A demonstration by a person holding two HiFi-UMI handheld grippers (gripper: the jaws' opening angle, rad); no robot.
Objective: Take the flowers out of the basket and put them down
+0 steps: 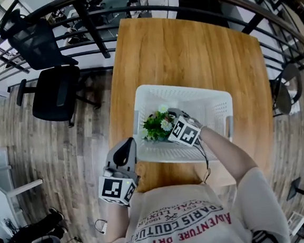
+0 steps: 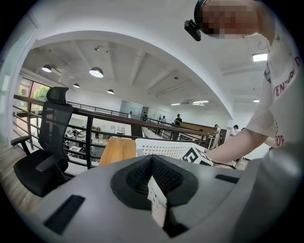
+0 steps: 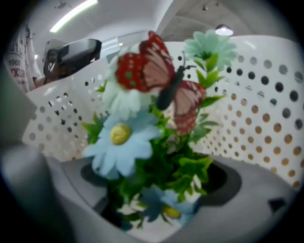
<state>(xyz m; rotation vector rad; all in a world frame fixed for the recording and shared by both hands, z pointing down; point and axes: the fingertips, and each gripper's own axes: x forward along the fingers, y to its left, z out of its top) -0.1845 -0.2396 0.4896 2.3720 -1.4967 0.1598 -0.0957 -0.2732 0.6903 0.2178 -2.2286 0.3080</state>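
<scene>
The right gripper (image 1: 171, 121) was clenched on the bunch of artificial flowers (image 3: 142, 142), its two grey jaws pressed in on the green lower part of the bunch from either side. The bunch's long axis ran straight out along the jaws, with the blooms pointing away from the gripper toward the perforated wall ahead. A pale blue daisy (image 3: 118, 142) faced back at the gripper just past the jaws, and a red butterfly ornament (image 3: 161, 85) sat at the far, top end of the bunch beside a pale green bloom (image 3: 209, 47). In the head view the flowers lay just left of the gripper's marker cube (image 1: 185, 132), inside the white basket (image 1: 213, 98), toward its left and near walls; whether they touched its floor could not be told. The basket walls rose around the gripper on every side, and the basket stood on the wooden table (image 1: 188, 46), which stretched on beyond it. The person's bare forearm (image 1: 223, 149) reached in over the near rim behind the gripper. The left gripper (image 1: 126, 146) was held outside the basket, just off its near left corner, its jaws pressed together on nothing and aimed up over the table edge. Beyond its jaws stood the basket's outer wall, a dark railing (image 2: 95, 114) and, off to the left, a black office chair (image 1: 56, 93).
</scene>
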